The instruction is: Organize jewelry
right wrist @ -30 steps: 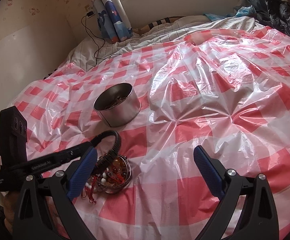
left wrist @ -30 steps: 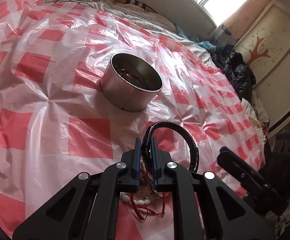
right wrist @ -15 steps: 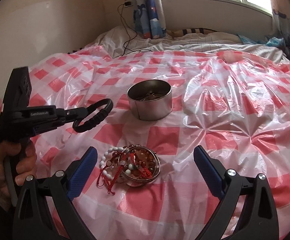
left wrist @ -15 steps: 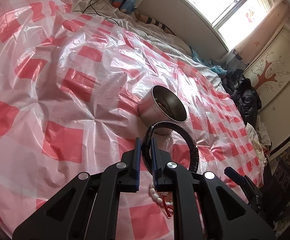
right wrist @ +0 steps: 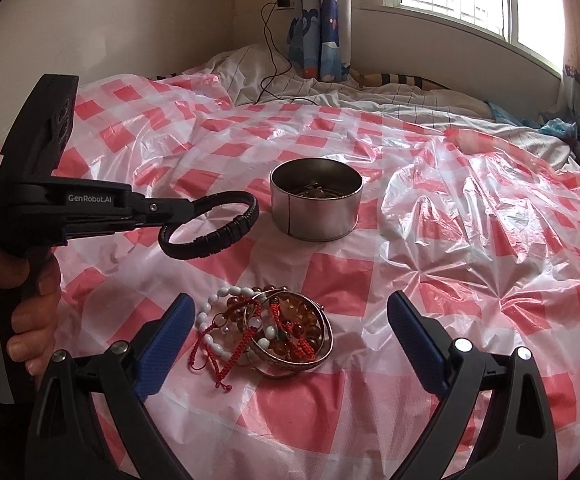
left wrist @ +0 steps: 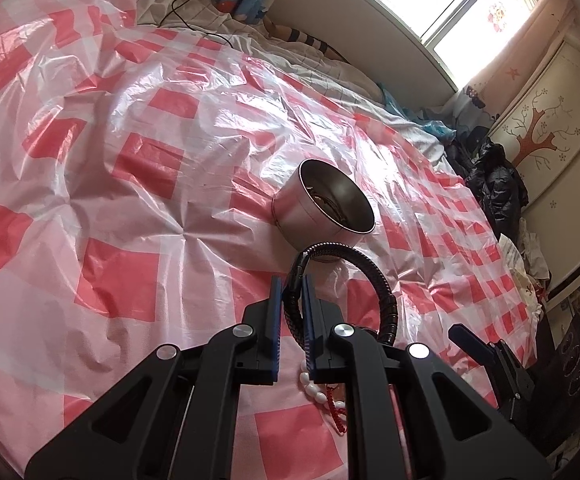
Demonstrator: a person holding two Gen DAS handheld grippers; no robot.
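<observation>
Your left tool (left wrist: 291, 286) is clamping the black braided bracelet (right wrist: 214, 236) and holding it in the air over the red-checked plastic sheet (right wrist: 429, 208) on the bed, just beside the open metal tin (right wrist: 316, 205), not over it. Your right tool (right wrist: 288, 320) is hanging wide open with nothing between its fingers, hovering above the remaining jewelry pile (right wrist: 268, 332). That pile of white beads, red cord, amber beads and metal bangles is sitting on the sheet, apart from the tin.
</observation>
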